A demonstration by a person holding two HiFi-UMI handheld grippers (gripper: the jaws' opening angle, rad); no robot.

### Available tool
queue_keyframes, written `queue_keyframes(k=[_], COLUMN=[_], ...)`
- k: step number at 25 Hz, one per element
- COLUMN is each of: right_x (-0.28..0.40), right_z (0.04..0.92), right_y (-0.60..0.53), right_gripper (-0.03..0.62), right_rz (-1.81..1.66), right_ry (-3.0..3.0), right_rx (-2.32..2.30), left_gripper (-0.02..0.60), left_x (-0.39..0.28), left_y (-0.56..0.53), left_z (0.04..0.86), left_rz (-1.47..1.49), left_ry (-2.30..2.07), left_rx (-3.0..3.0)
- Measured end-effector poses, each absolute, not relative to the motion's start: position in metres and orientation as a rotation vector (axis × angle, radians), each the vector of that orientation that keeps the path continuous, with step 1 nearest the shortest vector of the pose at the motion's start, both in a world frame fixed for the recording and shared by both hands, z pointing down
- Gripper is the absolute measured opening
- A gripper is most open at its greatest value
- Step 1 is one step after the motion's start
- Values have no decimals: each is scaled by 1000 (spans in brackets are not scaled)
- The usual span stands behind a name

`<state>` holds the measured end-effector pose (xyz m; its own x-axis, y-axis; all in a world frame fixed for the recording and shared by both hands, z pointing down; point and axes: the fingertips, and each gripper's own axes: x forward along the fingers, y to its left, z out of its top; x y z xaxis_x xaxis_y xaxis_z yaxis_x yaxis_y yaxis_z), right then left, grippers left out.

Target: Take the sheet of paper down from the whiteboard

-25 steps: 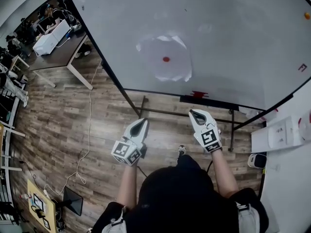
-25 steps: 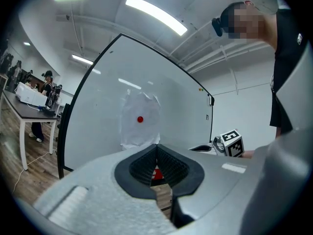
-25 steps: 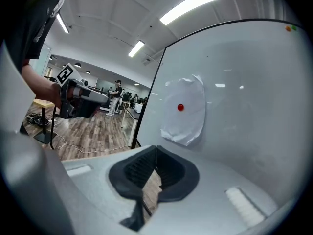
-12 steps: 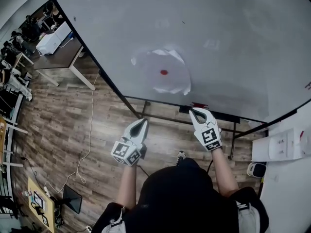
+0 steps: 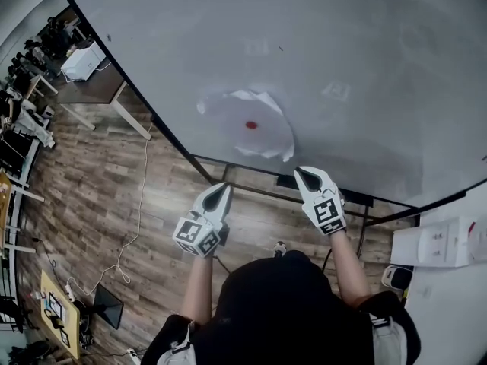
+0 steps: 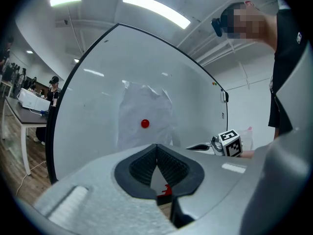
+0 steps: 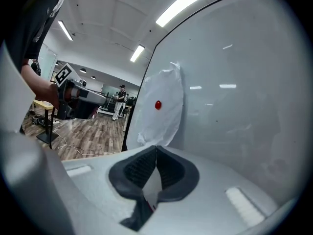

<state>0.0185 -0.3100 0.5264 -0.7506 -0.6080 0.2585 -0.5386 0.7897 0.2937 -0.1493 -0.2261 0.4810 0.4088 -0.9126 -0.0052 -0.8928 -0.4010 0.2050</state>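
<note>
1. The left gripper [image 5: 221, 189] has its jaws pressed together with nothing between the dark ribbed pads [image 6: 168, 166]. It holds nothing and touches nothing.
2. The right gripper [image 5: 303, 173] is the same: jaws closed tip to tip, empty. From the head view its tip lies just below the sheet's lower right corner, over the whiteboard's bottom edge. The right gripper view shows the sheet ahead and a little to the left of the pads, apart from them.
3. Both grippers point toward the board side by side, the left one lower in the head view, over the floor; its marker cube [image 5: 196, 236] sits near the person's wrist.
4. The sheet of paper [image 5: 247, 124] is on the whiteboard [image 5: 358, 59], low on its face and near the bottom frame. A round red magnet [image 5: 250, 125] pins it at about its middle. The sheet is wrinkled, and its top edge and lower right corner curl off the board.
5. Farther out there is a wooden floor [image 5: 91, 196] with a white cable trailing across it, and a dark table [image 5: 95, 91] stands at the board's left end.
</note>
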Motion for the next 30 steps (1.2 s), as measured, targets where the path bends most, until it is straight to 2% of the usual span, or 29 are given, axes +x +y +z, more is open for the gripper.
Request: queue_keyframes(k=[21, 23, 30], right_x=[19, 17, 12], right_z=[521, 521, 518], right_y=[-345, -347, -355], right_gripper=[6, 28, 41], right_rz=[-233, -210, -138], right_ry=[-2741, -2745, -2744], right_rx=[925, 925, 1004], left_gripper=[11, 11, 11], left_x=[-140, -141, -139], left_y=[-253, -260, -294], left_z=[482, 482, 480], left_rz=[-185, -188, -169], left_ry=[-1713, -1698, -1590], left_rx=[2458, 2467, 2547])
